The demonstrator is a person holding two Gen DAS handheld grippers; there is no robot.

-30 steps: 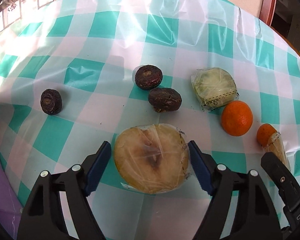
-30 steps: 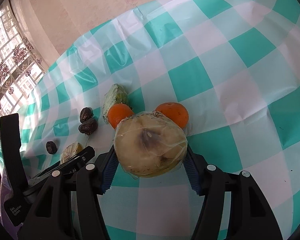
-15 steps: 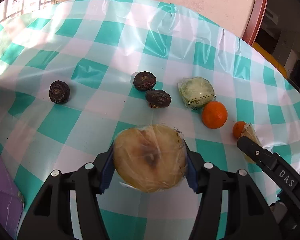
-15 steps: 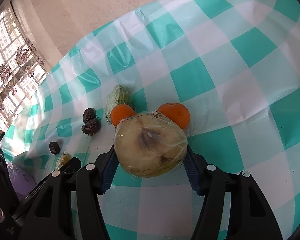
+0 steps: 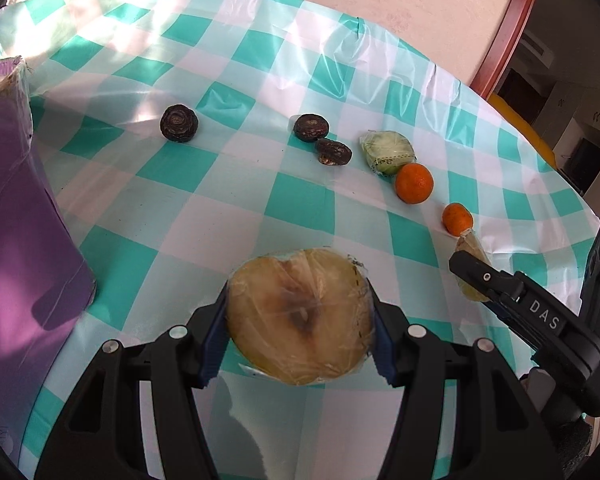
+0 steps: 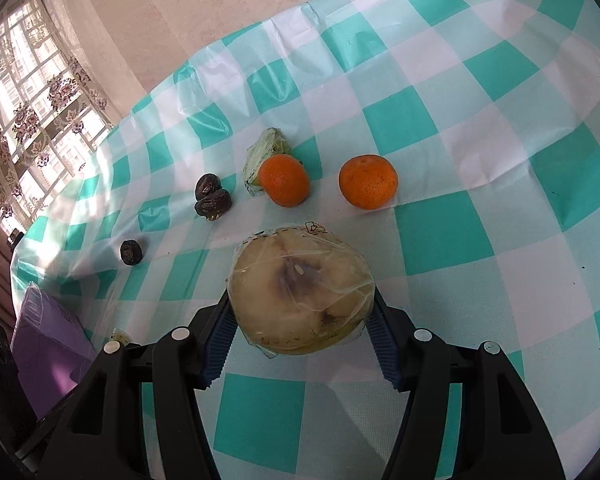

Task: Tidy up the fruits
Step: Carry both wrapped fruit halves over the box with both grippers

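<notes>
Both grippers were seen loaded: the left gripper (image 5: 298, 318) was clamped on a wrapped apple half (image 5: 300, 316), and the right gripper (image 6: 300, 312) was likewise closed on a second wrapped half (image 6: 300, 292), each pressed between blue pads at about 6 o'clock in its own view, cut face toward the camera. The sorting was judged to be at an early or middle stage, since most fruit was left loose on the checked cloth (image 5: 300, 208). In the left view a dark fruit (image 5: 179, 123) was found alone at 11 o'clock, two more dark fruits (image 5: 310, 127) together at 12 o'clock, a wrapped green piece (image 5: 387, 152) and an orange (image 5: 414, 183) at 1 o'clock, and a smaller orange (image 5: 457, 219) at 2 o'clock. A purple box (image 5: 16, 208) was seen at 9 o'clock; whether it was the destination, and what it held, could not be told. The held halves were noted as pale yellow, browned and bruised around the core, and wrapped tight in wrinkled clear film; slipping on the film was judged possible.
</notes>
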